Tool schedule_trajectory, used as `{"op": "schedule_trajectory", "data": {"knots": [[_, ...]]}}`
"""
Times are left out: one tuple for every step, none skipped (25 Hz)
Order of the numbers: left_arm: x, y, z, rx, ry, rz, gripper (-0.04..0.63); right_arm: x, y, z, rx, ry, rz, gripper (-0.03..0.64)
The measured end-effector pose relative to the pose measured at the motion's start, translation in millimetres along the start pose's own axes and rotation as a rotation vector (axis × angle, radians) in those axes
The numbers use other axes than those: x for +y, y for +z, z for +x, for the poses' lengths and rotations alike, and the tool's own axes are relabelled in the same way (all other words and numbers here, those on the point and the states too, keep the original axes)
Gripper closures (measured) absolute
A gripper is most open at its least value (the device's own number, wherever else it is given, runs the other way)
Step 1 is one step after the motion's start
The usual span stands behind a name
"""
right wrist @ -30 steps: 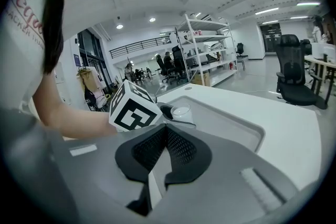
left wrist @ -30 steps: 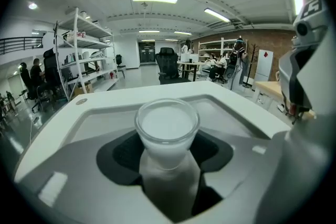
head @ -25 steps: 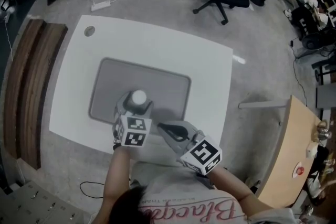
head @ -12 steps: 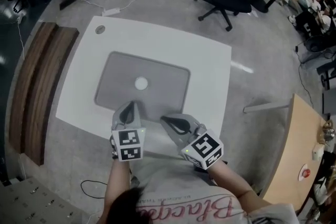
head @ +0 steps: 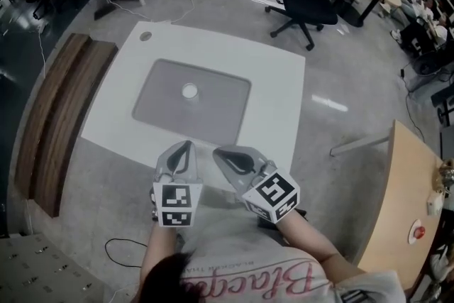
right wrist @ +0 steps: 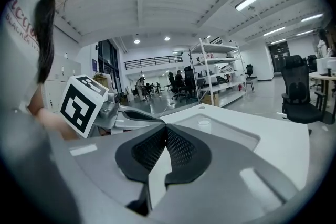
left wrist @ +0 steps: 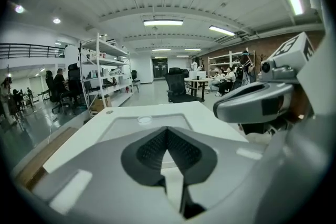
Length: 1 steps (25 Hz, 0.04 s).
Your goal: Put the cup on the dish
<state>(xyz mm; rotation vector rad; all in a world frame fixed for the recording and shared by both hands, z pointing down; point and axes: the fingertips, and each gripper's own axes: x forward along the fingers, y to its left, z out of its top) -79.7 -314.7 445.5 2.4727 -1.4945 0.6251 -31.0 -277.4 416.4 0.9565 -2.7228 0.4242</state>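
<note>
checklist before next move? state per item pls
1. Left hand-held gripper free: ok, jaws together, nothing between them.
2. Right hand-held gripper free: ok, jaws together, nothing between them.
3. Both grippers apart from the white round item: ok, they hang at the near edge of the white table.
4. Item inside the gray mat: ok, near its middle.
5. Cup seated on dish: cannot tell, only one small white round shape shows.
</note>
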Motion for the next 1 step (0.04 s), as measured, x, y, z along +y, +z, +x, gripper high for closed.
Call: {"op": "schedule_trajectory", "data": {"knots": [[-5.2,-1.0,-5.7,-0.005,-0.004,-0.007,0.595,5.8,-0.8,-3.5,-0.004,0.004,-0.005,0.616]]}}
